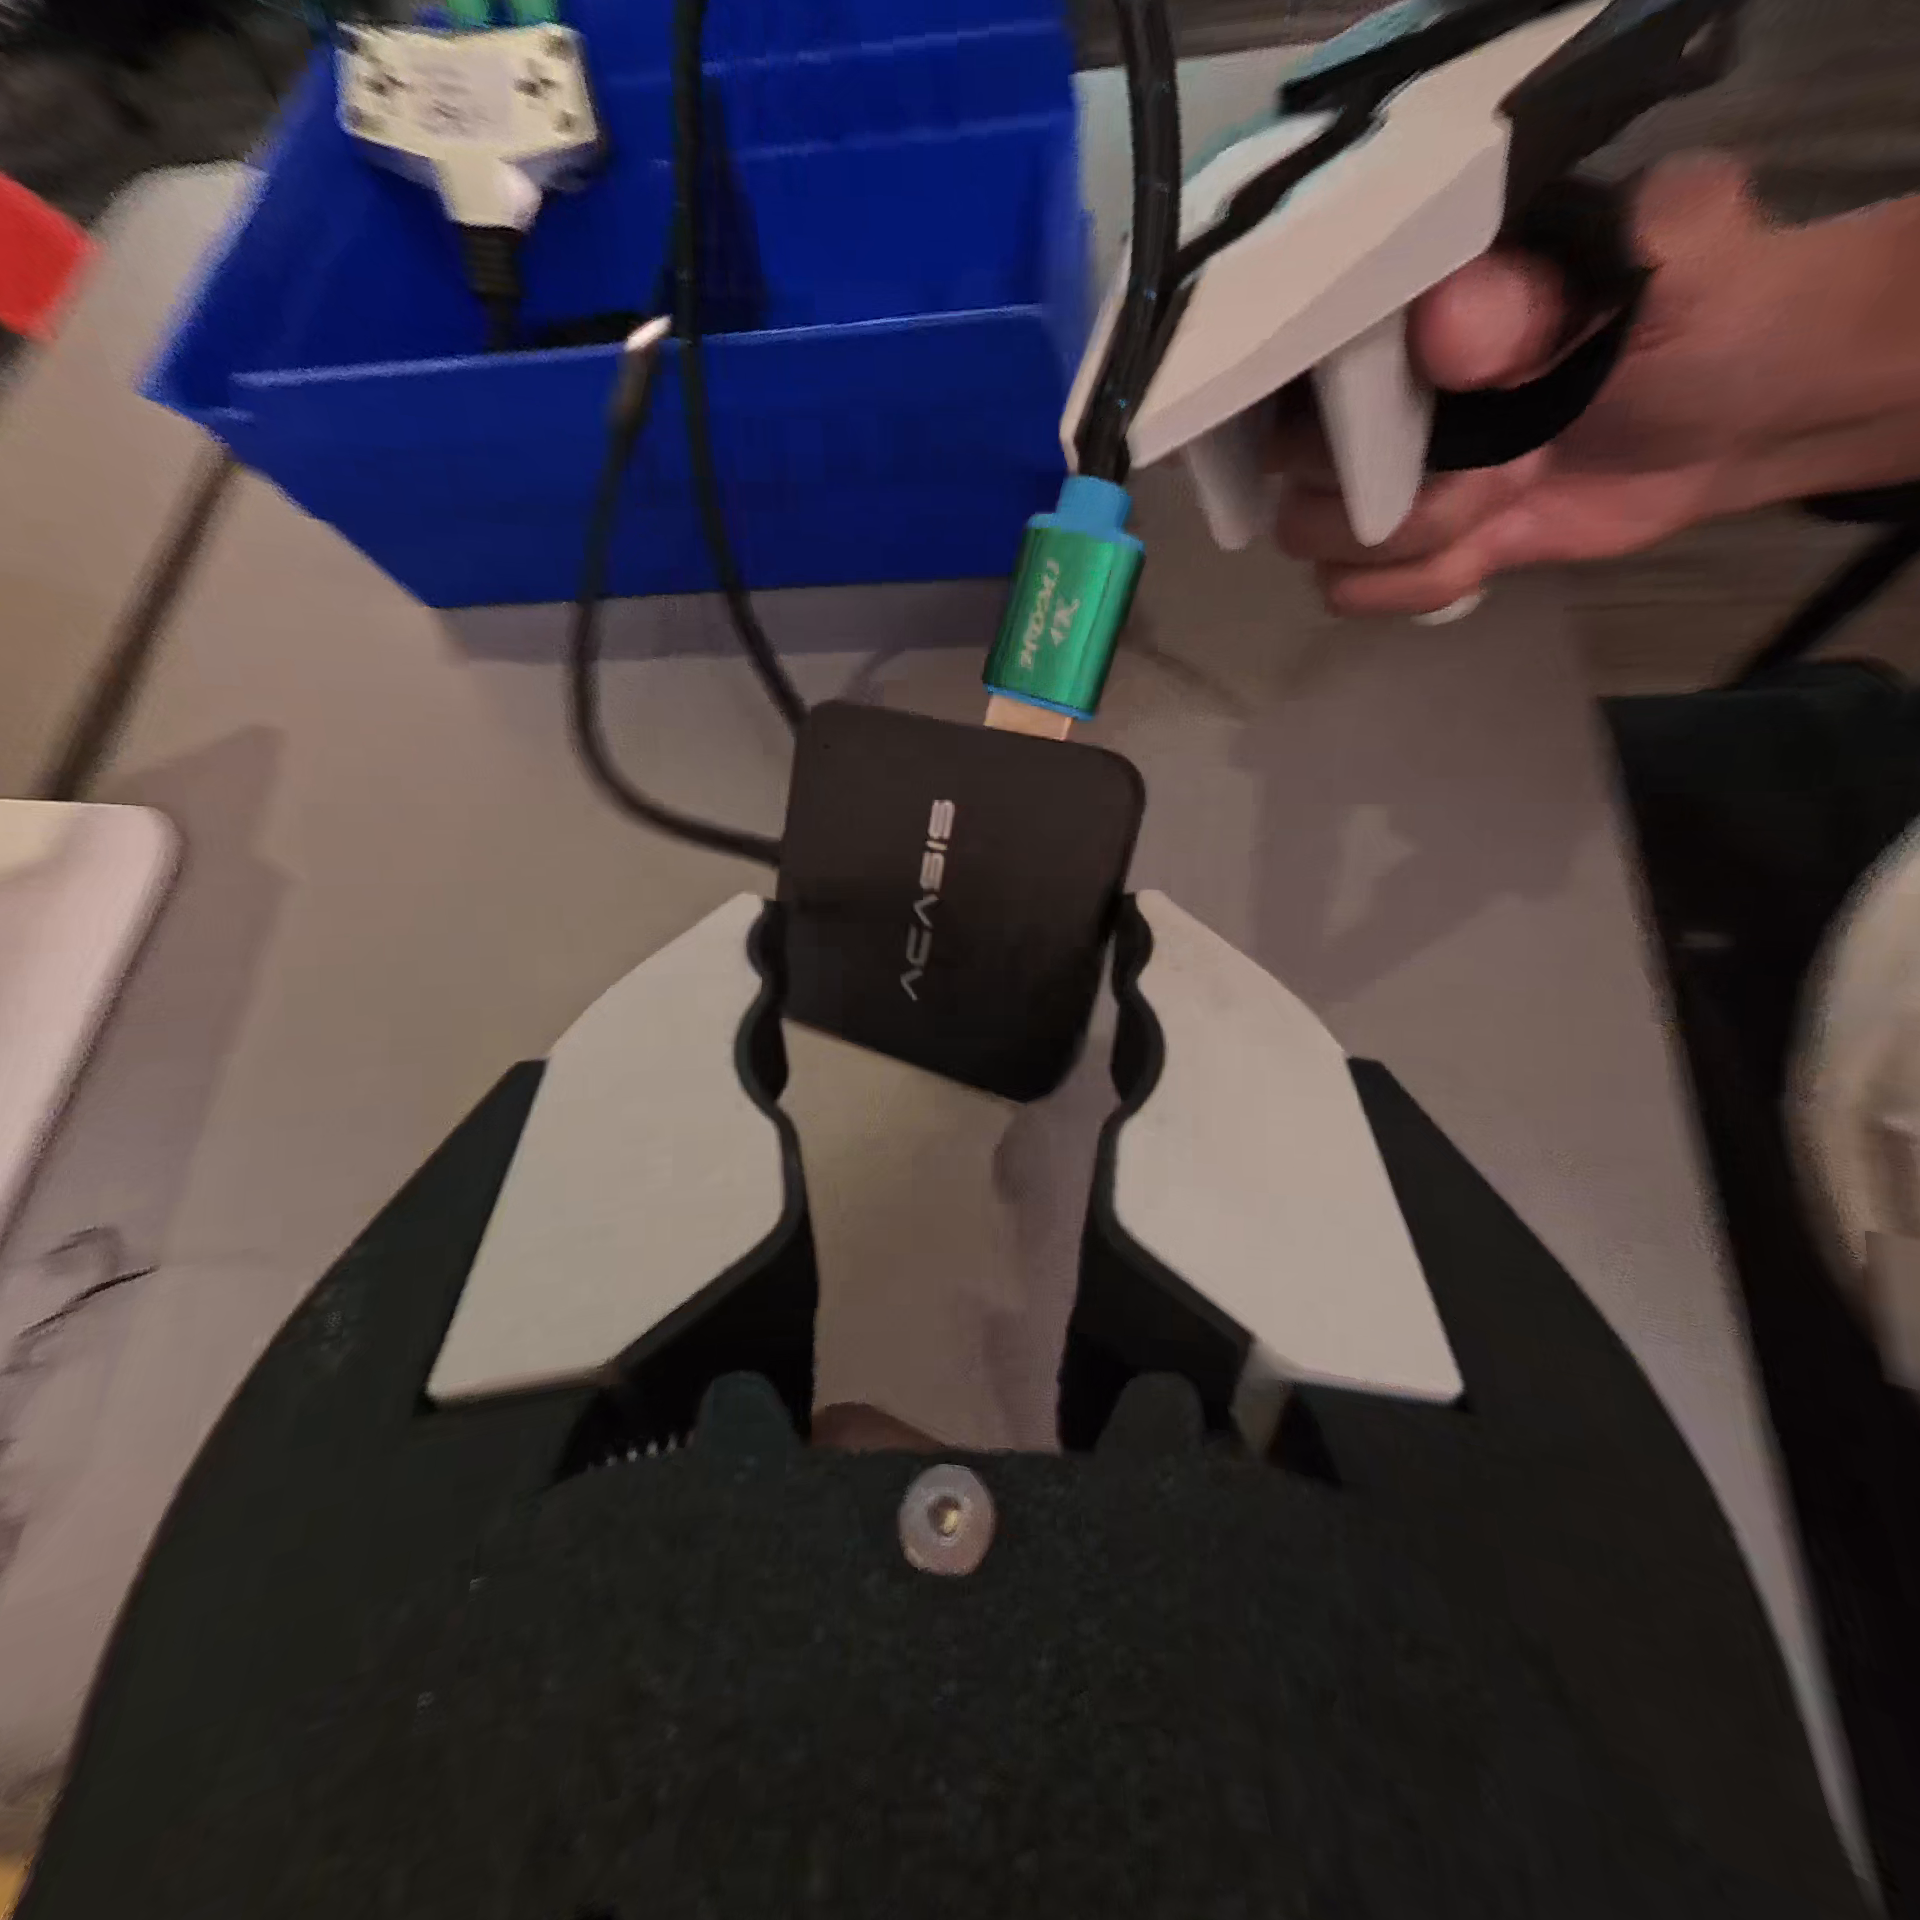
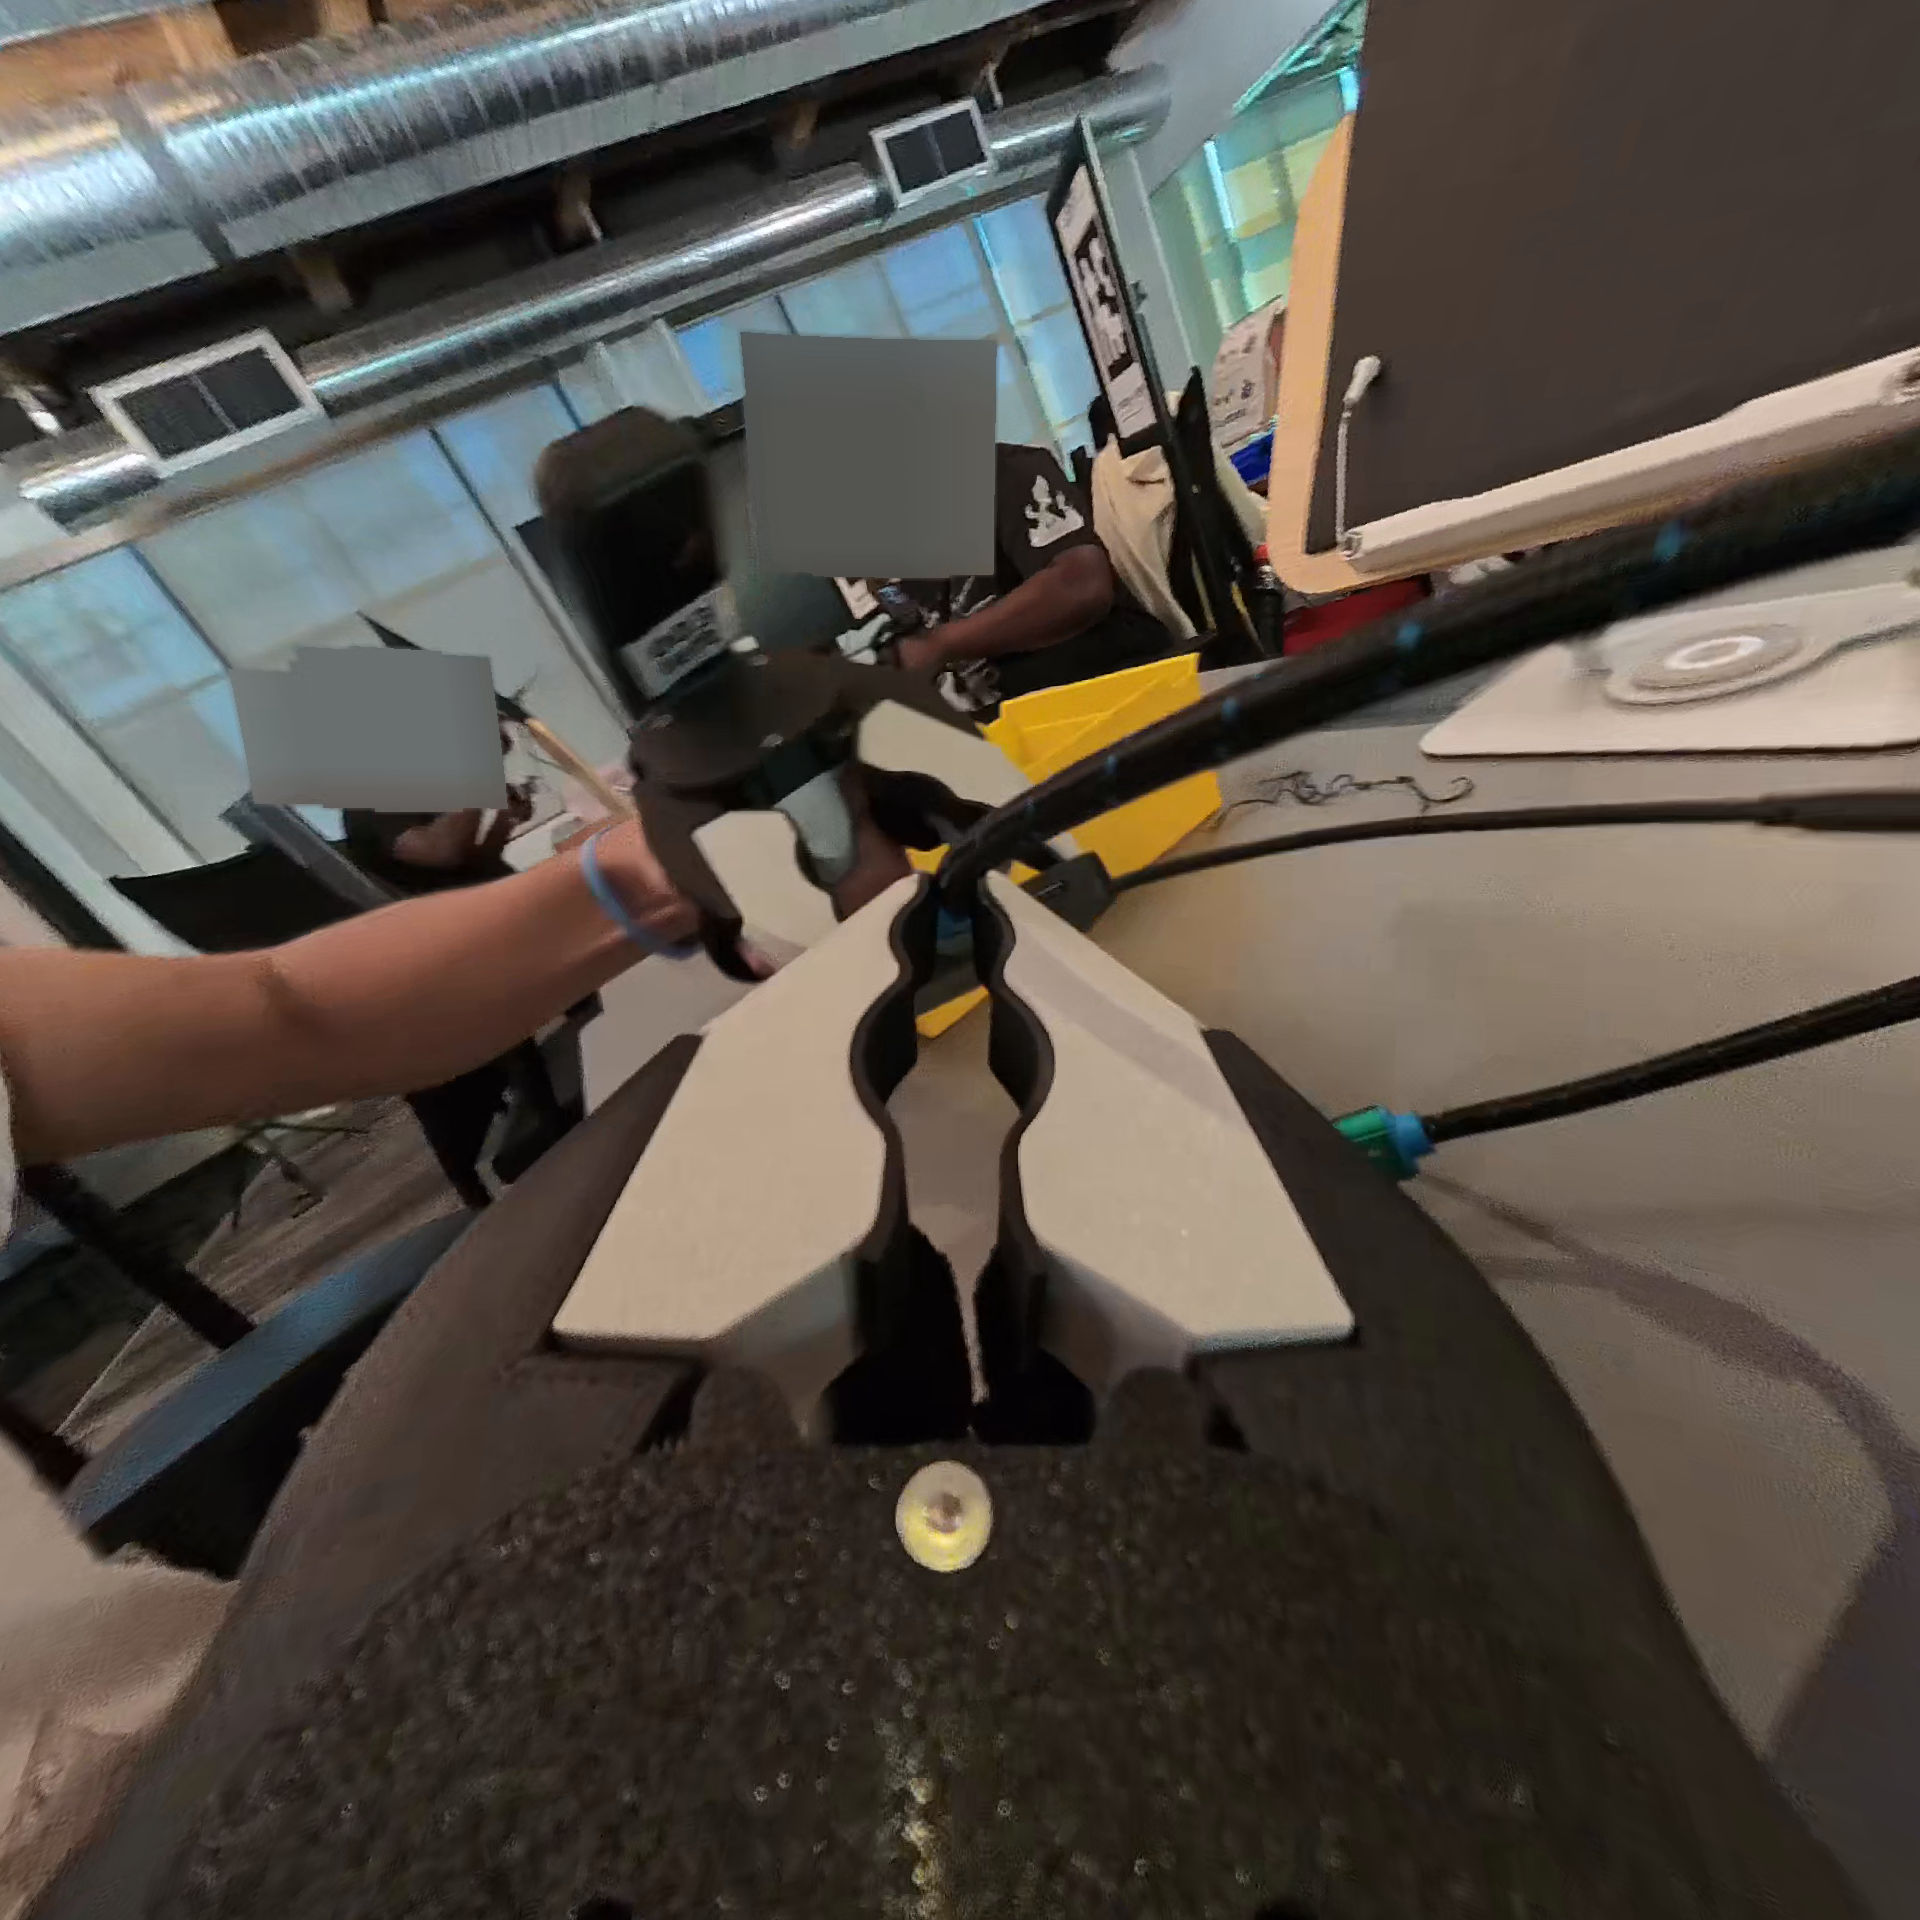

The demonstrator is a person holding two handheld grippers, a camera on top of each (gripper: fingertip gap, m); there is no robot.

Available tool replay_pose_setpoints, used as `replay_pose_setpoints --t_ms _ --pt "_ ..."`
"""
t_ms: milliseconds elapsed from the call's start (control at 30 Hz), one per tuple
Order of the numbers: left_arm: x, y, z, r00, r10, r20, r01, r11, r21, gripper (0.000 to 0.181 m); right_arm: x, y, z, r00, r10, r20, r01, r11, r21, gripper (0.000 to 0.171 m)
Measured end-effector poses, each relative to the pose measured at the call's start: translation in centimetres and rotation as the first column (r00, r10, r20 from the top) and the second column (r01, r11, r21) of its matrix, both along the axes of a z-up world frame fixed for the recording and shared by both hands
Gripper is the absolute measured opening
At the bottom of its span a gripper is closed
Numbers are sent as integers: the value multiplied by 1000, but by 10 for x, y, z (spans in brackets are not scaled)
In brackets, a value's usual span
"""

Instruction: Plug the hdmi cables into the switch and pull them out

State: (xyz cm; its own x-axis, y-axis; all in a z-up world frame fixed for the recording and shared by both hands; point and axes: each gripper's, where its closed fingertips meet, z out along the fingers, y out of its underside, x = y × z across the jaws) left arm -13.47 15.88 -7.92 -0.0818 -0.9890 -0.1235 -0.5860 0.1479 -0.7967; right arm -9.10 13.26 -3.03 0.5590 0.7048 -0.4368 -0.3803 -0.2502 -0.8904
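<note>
Left wrist view: switch (image 1: 956,914) clamped; plug (image 1: 1062,613) entering.

Blue bin (image 1: 644,457) blocks the table's (image 1: 343,831) far side, just behind the switch (image 1: 951,904). Thin black lead (image 1: 665,748) loops across the gap on the switch's left. Bare tabletop left and right of it. Spare green plug (image 2: 1377,1141) lies toward the table's right edge.

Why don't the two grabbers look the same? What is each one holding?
The left gripper squeezes the wide black switch, so its fingers sit far apart. The right gripper pinches a thin black cable just behind its green plug, so its fingers sit close together. Both have white fingers and are hand-held.
</note>
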Motion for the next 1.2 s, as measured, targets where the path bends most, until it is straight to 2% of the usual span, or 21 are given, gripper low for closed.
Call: replay_pose_setpoints --t_ms 67,167,267,467,567,600,633,700,833,900,1067,1200 --pt "2 -1 -4 996 76 37 -81 977 196 55 1 3 -3 999 -33 10 33 999 -13 5" --pt "2 -1 -9 977 190 100 -215 857 469 40 -1 5 -7 999 -38 17 38 999 -37 5" --pt "3 2 -16 956 273 112 -284 751 596 29 -7 4 -9 1000 -20 16 21 999 -49 5" --pt "-3 8 -18 916 370 155 -377 662 648 14 -19 0 -15 994 -18 107 20 1000 -19 6" --pt "-7 11 -26 913 384 139 -377 659 651 13 -24 0 -24 981 -1 193 0 1000 5 6" --pt "-8 11 -25 912 384 145 -379 652 656 13 -26 0 -27 977 10 212 -10 1000 -2 8" --pt "-9 12 -22 907 389 163 -394 642 658 13 -30 -1 -31 973 27 230 -26 1000 -9 20" --pt "-9 12 -20 899 398 180 -414 642 646 13 -36 -2 -34 969 45 244 -42 999 -18 28" --pt "-10 11 -19 900 389 195 -414 625 661 13 -37 1 -31 968 14 249 -14 1000 -1 27" --pt "-11 10 -22 902 387 191 -412 640 648 13 -36 3 -31 969 5 246 -5 1000 -3 27" --pt "-9 5 -22 910 369 188 -395 636 663 13 -41 8 -38 949 -19 316 23 1000 -7 22" --pt "-11 5 -28 909 379 170 -393 652 648 13 -42 7 -44 943 25 333 -8 998 -54 21"
